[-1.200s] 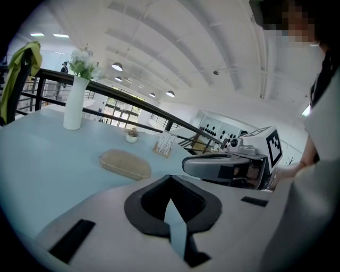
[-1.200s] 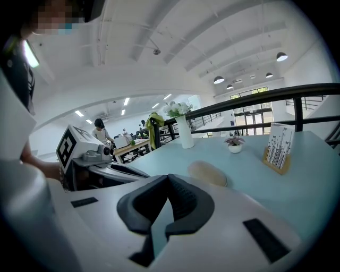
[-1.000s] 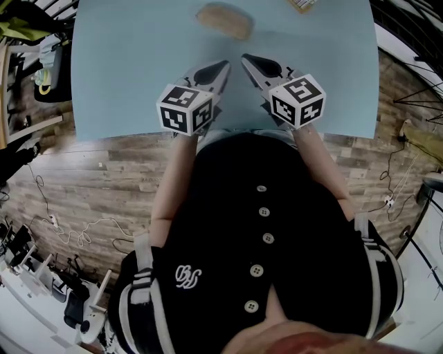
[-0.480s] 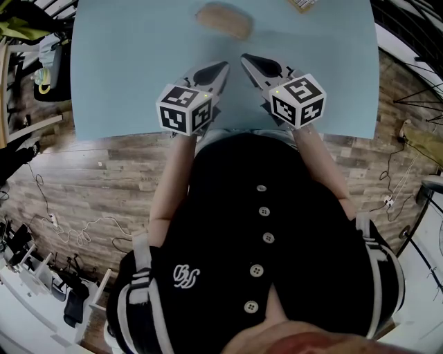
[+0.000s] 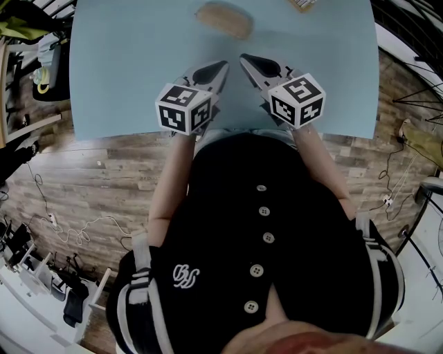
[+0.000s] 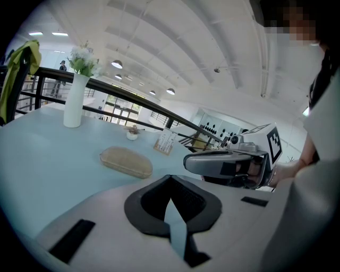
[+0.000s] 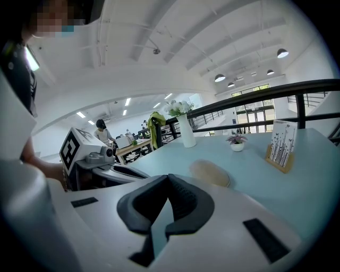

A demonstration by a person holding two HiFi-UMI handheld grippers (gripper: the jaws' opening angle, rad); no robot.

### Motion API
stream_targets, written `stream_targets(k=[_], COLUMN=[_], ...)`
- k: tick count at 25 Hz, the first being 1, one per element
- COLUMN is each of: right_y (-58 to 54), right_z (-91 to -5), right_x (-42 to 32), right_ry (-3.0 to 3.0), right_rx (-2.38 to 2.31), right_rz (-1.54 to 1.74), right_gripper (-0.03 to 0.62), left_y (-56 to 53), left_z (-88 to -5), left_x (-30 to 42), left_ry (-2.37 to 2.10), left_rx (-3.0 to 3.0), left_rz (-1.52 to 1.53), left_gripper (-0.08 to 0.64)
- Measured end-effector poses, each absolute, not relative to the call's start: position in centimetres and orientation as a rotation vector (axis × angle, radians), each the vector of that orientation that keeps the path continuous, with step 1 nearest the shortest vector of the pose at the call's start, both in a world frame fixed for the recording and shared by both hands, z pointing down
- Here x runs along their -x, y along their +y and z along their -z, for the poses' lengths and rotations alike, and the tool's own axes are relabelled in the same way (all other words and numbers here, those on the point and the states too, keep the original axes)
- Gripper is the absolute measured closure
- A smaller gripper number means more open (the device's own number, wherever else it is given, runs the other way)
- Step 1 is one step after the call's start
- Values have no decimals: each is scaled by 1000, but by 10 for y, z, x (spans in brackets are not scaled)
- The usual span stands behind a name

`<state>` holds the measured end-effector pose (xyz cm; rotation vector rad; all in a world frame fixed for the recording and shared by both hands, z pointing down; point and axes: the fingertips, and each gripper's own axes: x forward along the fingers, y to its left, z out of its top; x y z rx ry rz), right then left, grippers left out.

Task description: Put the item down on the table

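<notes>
Card stand (image 5: 302, 4) mostly cut off by the head view's top edge, its print illegibly small.

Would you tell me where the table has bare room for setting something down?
The pale blue table is bare left of the left claw, right of the right claw, and between them and the tan oval woven case. The far side is busier: white flower vase, small potted plant, wooden card stand.

The tan, oval, woven-textured case (image 5: 223, 19) lies flat and alone on the pale blue table (image 5: 124, 62).
</notes>
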<state>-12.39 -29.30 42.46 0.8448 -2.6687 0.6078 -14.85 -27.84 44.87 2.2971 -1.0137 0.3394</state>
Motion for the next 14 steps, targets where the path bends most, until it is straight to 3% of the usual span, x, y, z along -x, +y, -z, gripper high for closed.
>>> stream_targets(k=[14], right_y=[-287], right_z=[-428], right_x=[128], right_ry=[-2664], right_rx=[-839], right_rz=[-590], right_gripper=[581], left_y=[-274], left_z=[-452], left_x=[154], left_ry=[-1013], left_rx=[-2288], left_rz=[-342], left_gripper=[551])
